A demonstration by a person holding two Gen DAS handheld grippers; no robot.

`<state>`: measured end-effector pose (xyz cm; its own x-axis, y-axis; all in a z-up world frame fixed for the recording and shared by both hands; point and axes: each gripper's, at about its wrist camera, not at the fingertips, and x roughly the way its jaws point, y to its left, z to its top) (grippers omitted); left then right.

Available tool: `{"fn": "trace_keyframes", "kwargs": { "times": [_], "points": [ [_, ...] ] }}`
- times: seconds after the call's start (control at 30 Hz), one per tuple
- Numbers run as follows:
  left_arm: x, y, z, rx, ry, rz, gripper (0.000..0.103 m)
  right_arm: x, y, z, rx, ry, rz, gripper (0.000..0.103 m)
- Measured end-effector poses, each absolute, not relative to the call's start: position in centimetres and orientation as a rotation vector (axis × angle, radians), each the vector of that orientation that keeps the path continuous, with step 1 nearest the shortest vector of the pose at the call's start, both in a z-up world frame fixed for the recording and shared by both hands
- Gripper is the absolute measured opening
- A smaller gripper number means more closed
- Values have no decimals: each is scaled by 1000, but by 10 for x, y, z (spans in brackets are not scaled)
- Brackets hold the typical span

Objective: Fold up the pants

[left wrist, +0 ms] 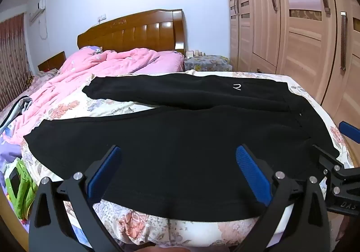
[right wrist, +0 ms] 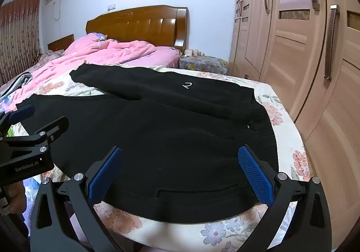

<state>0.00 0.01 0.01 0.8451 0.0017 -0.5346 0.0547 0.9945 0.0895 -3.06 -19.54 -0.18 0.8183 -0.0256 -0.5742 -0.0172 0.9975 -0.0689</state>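
Black pants (left wrist: 180,139) lie spread flat on the floral bedsheet (left wrist: 94,105), legs pointing left and waistband to the right; they also show in the right wrist view (right wrist: 168,130). A small white logo (right wrist: 187,86) marks the far leg. My left gripper (left wrist: 177,157) is open, hovering over the near leg by the bed's front edge. My right gripper (right wrist: 180,157) is open, hovering over the near hip part close to a pocket seam. The right gripper shows at the right edge of the left wrist view (left wrist: 337,171); the left gripper shows at the left of the right wrist view (right wrist: 33,130). Neither holds cloth.
A pink quilt (left wrist: 101,67) is bunched at the head of the bed before a wooden headboard (left wrist: 135,31). A wardrobe (left wrist: 292,15) lines the right side. A nightstand (left wrist: 207,61) stands by the headboard. A green item (left wrist: 20,186) lies low left.
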Motion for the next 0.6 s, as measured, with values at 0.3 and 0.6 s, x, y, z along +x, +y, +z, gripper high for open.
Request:
{"fn": "trace_keyframes", "kwargs": {
  "times": [0.3,0.6],
  "points": [
    [1,8,1,90,577,-30,102,-31,-193,-6,-68,615,-3,99],
    [-2,0,1,110,573,-18,102,-33,-191,-5,-62,621,3,99]
  ]
}}
